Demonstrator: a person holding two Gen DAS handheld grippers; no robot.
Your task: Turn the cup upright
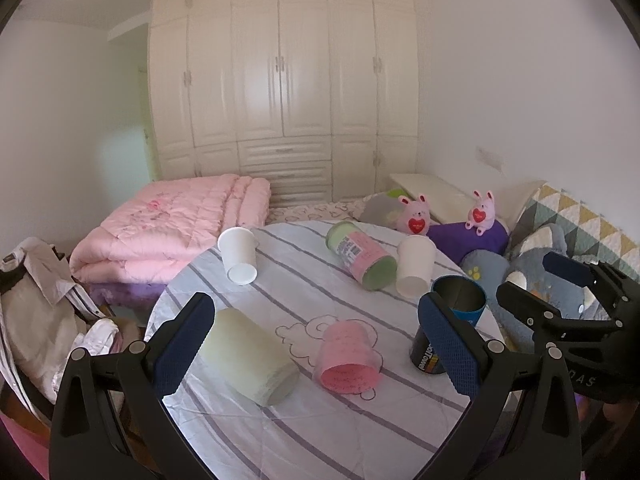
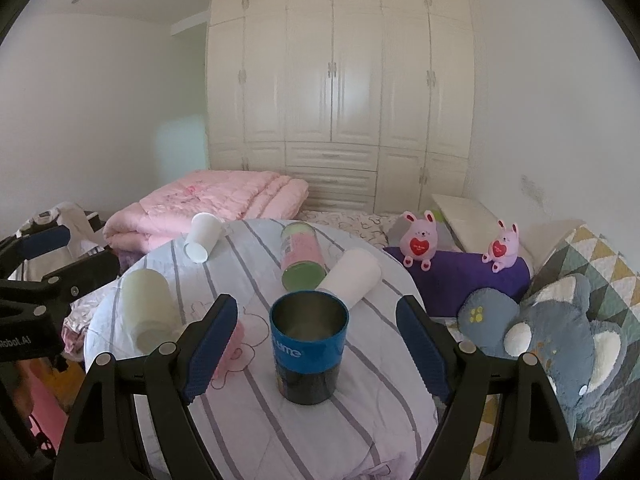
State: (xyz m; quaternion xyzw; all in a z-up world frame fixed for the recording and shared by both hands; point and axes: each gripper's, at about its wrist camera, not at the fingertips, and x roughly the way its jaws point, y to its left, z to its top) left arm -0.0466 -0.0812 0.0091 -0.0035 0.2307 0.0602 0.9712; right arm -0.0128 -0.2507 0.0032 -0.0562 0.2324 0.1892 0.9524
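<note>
Plenty of clutter on this round table [image 2: 280, 432]: a pale green cup [image 1: 250, 356] lies on its side near the left gripper [image 1: 320, 344], a pink cup [image 1: 348, 360] lies tipped beside it with its mouth toward the camera, and further back two white paper cups [image 1: 239, 256] [image 1: 416, 266] rest on their sides either side of a green-and-pink labelled canister [image 1: 360, 254], also lying down. The nearer white paper cup sits just behind the blue cup [image 2: 308, 348]. The tabletop wears a white cloth with lilac stripes and a bear outline. Behind it, a bed with a folded pink quilt [image 2: 216, 204], two pink bunny toys [image 2: 419, 244] [image 2: 502, 246] on a purple cushion, a grey plush [image 2: 568, 344] at the right, and a tall cream wardrobe [image 2: 340, 92]. The blue cup stands upright, mouth up, metal-lined, dark band at its base. The right gripper [image 2: 316, 344] has its jaws spread wide either side of that cup, touching nothing. The left gripper's jaws gape wide too, empty
</note>
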